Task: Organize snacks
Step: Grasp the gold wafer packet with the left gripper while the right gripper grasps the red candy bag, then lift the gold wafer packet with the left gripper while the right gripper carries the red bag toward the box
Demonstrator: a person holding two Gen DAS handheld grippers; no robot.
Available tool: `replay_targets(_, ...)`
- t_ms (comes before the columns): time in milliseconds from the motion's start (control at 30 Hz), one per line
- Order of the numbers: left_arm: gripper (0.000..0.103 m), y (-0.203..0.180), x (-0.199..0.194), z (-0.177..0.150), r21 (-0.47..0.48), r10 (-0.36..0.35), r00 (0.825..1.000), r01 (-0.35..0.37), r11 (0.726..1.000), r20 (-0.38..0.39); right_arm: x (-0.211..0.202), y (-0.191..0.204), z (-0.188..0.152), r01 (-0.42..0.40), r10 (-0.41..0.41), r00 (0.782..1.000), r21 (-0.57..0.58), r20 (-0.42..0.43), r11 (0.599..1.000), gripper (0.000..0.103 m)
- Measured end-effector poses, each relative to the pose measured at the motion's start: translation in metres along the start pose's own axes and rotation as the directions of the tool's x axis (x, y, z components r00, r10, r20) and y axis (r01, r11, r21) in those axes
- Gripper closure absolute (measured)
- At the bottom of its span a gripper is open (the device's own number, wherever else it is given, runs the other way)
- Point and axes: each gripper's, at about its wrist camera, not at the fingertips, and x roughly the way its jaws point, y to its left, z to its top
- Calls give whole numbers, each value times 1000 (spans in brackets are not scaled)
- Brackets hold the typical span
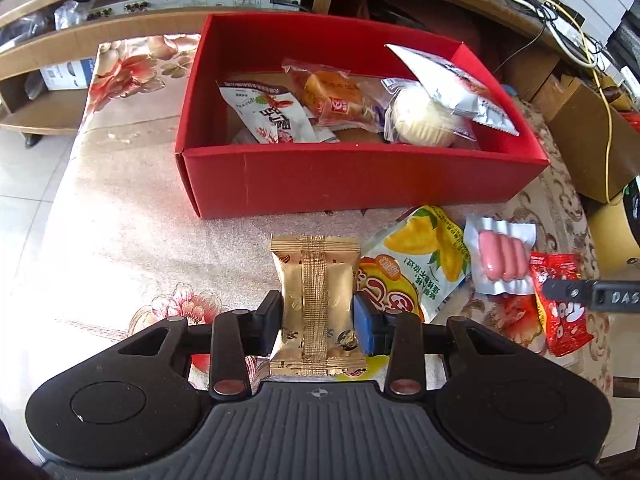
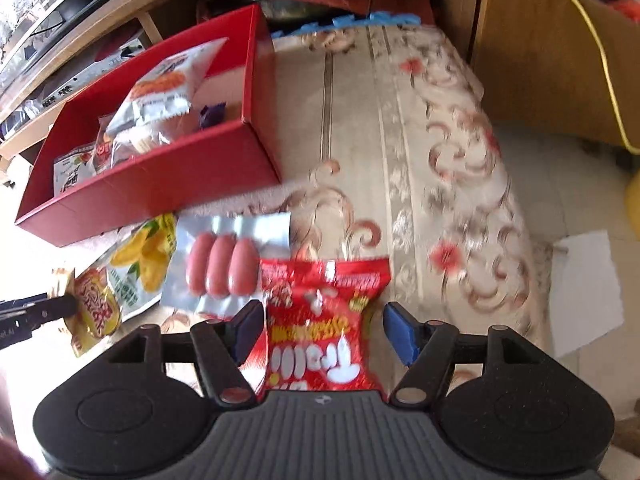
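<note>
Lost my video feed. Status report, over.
Left gripper shut on gold packet. Right gripper open around red packet. Red box ahead; path clear.

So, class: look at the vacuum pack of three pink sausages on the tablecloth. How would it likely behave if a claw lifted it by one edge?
The sausage pack would probably feel heavy for its size, since three plump sausages fill it. Its flat silver film border looks thin and glossy, so it may flex and slip. The sausages sit sealed side by side, so rolling seems unlikely.
</note>
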Motion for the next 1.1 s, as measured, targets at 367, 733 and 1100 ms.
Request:
replay_targets(367,55,6,13,-6,-6,18,999,-19,1000,-46,8,35,-15,113,-109,993,-155,37,981,44)
replay_targets(733,46,4,12,-8,18,48,998,-47,999,-35,-12,44,-39,21,-17,999,-128,32,992,53)
replay_targets(1100,57,0,-9,-28,52,26,999,-25,998,-30,-18,65,-60,-17,22,1000,-199,22,980,53)
